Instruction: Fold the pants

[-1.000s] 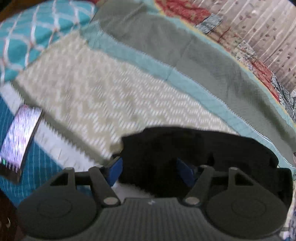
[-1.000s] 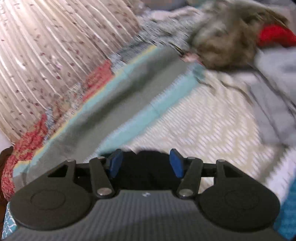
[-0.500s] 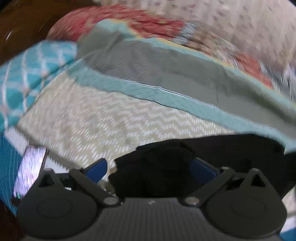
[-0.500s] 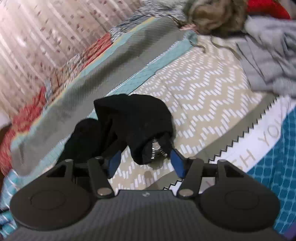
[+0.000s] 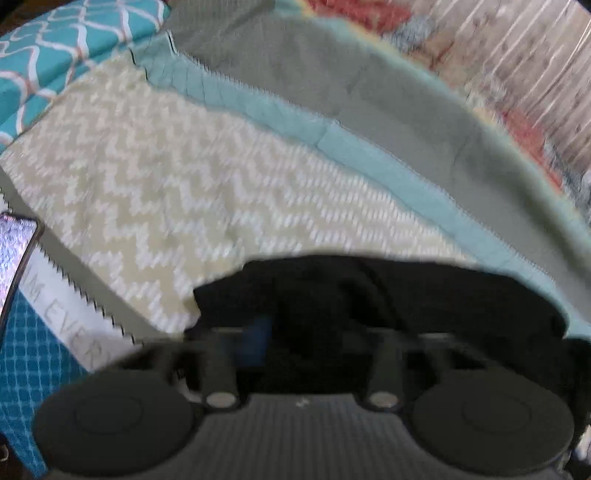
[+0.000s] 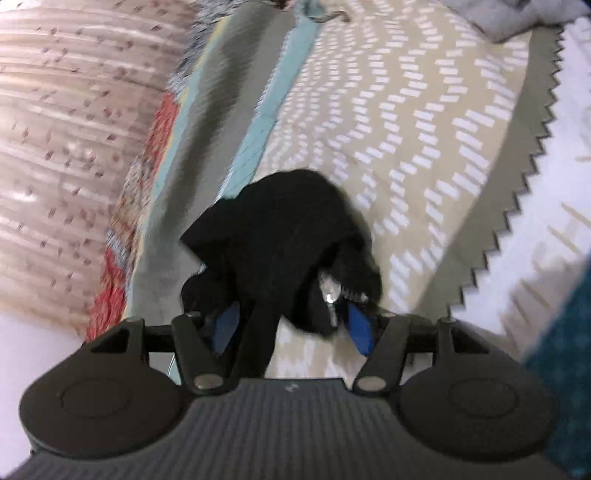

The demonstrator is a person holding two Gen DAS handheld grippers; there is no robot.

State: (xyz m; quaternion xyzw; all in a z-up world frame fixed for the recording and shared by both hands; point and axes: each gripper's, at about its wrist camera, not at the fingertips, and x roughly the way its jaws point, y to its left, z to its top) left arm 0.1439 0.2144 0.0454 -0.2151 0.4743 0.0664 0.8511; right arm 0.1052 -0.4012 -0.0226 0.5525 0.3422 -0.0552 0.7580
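Observation:
Black pants (image 5: 406,295) lie bunched on the chevron bedspread (image 5: 166,192). In the left wrist view the dark cloth covers my left gripper (image 5: 295,343). Only one blue pad (image 5: 255,339) shows through the blur, and the jaws are shut on the fabric. In the right wrist view the pants (image 6: 280,229) form a heap with a metal zipper (image 6: 332,295) showing near the right pad. My right gripper (image 6: 291,328) straddles the near end of that heap. Its jaws are closing with cloth between the blue pads, and bedspread still shows in the gap.
A phone (image 5: 14,258) lies at the left edge beside a teal patterned pillow (image 5: 55,44). Grey clothes (image 6: 517,18) are piled at the far right of the bed. A striped curtain (image 6: 55,129) hangs behind the quilt's red border.
My left jaws went from spread wide around the pants to shut in the cloth. My right gripper sank and rolled, coming closer over the heap of pants.

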